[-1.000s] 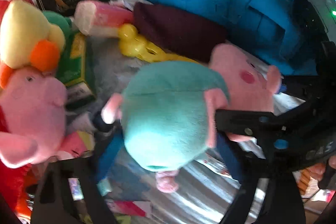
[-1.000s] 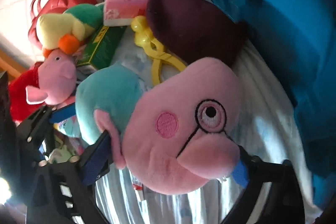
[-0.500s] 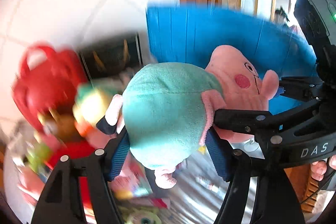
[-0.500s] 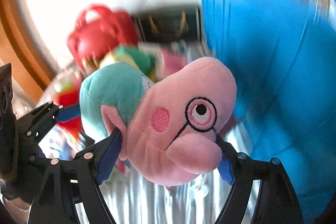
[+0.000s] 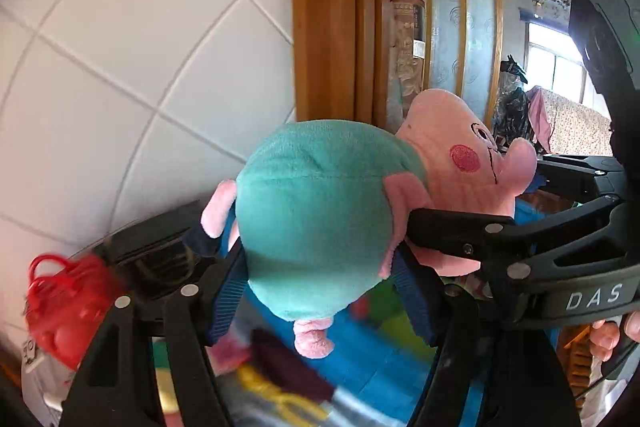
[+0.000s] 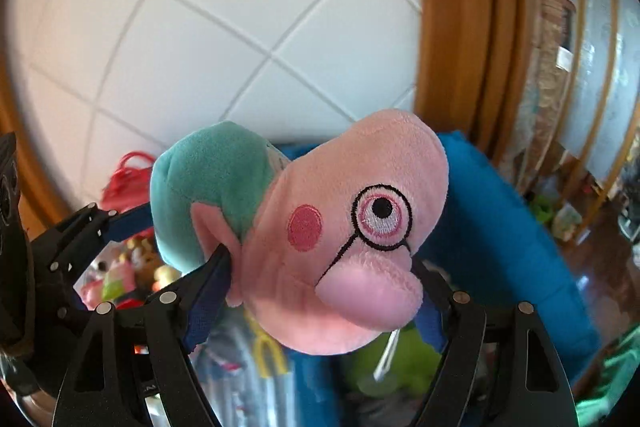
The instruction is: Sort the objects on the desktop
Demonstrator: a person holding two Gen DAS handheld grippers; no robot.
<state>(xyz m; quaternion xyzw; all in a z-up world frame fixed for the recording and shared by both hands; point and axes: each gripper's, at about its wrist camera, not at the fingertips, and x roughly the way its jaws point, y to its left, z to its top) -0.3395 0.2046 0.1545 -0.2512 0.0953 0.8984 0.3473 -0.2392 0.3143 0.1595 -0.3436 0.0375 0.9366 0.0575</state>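
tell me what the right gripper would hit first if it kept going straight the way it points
The pink plush pig itself: its head already sits between the right gripper pads. Beyond it, probably the blue bin, though depth is unclear.

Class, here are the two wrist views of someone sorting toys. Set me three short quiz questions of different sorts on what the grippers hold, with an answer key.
1. True or false: the left gripper is clamped on the green body of the pig toy.
2. Which part of the toy does the right gripper grip? A) a leg B) the pink head C) an arm
3. Fill in: behind the toy, in the right wrist view, stands a white ______ wall.

Key: 1 true; 2 B; 3 tiled.
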